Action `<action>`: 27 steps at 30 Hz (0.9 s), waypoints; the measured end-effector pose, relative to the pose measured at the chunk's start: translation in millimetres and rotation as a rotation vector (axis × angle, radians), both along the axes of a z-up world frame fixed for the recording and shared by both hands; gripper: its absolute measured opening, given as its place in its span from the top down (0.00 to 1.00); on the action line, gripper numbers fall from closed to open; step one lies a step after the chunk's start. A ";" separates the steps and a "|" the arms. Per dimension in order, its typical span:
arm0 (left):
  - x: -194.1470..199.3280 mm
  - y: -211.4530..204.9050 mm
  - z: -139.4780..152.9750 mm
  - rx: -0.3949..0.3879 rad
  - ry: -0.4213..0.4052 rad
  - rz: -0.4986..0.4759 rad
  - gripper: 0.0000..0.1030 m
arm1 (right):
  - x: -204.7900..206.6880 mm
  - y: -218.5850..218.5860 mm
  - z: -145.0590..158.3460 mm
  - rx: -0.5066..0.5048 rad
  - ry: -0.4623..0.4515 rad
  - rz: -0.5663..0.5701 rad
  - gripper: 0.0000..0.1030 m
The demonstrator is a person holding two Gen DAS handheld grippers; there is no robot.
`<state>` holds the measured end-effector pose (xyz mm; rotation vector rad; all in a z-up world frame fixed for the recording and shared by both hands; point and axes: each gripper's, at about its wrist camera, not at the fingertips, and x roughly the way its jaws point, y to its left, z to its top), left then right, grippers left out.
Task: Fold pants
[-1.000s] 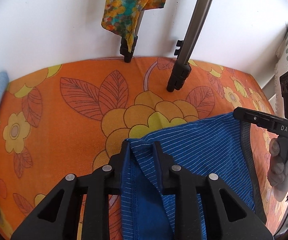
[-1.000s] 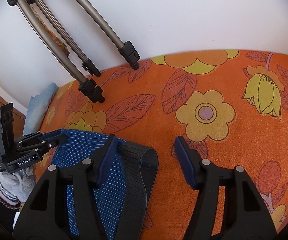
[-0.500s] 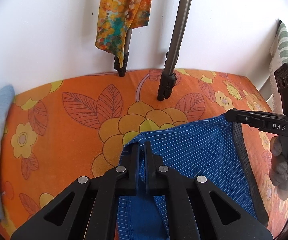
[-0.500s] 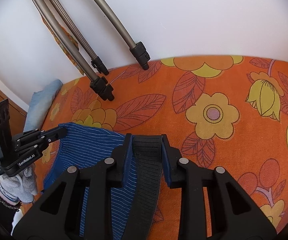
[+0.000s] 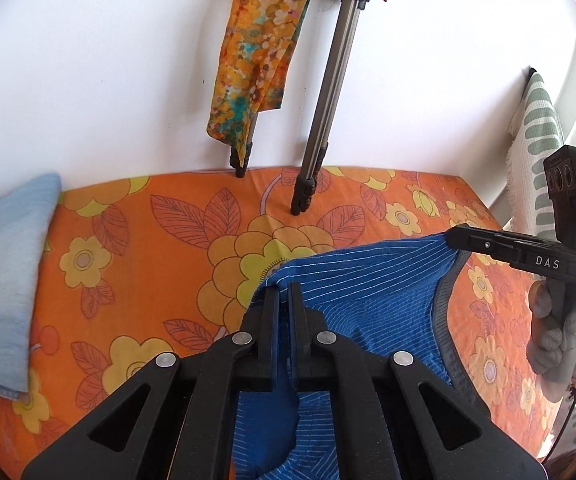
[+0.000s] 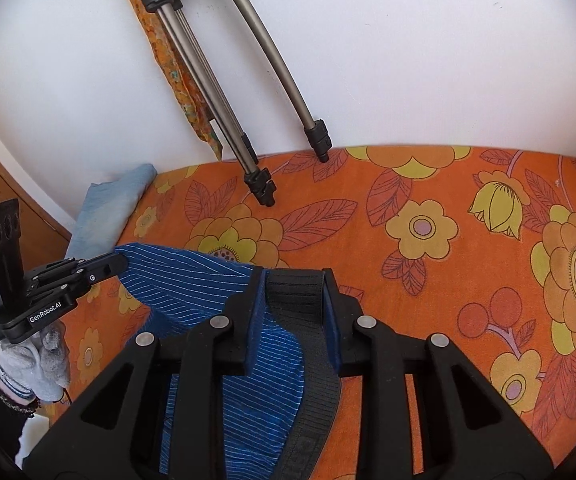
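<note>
Gripping now: left tool [image 5: 284,300] clamped tight on a blue fold of the pants [image 5: 368,296]; right tool [image 6: 296,292] clamped on the dark waistband [image 6: 296,286]
Changed since a second ago: both tools stood apart around the cloth, now pressed together on it; right one gaped widest
Raised: top edge of the pants now hangs stretched between the two tools, clear of the orange floral bed [image 5: 148,248], where it lay flat before
Meaning for the task: pickup looks done; garment ready to be carried over for a fold
Where the pants sit: left wrist view, from 6 o'clock up to 3 o'clock; right wrist view, from 6 o'clock out to 9 o'clock
Hidden: lower part of the pants cut off behind the tool bodies; legs not visible
Hard to tell: whether any cloth still touches the bed
Backdrop: tripod legs [image 6: 256,176] at 12 o'clock, pale blue cloth [image 5: 4,264] at 9 o'clock
</note>
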<state>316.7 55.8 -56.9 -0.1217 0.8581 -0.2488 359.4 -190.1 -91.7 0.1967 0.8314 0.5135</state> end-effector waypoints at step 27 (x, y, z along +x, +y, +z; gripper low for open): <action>-216.5 -29.6 23.9 -0.088 -0.008 -0.021 0.98 | -251.7 -11.4 -5.2 -0.096 -0.113 0.005 0.74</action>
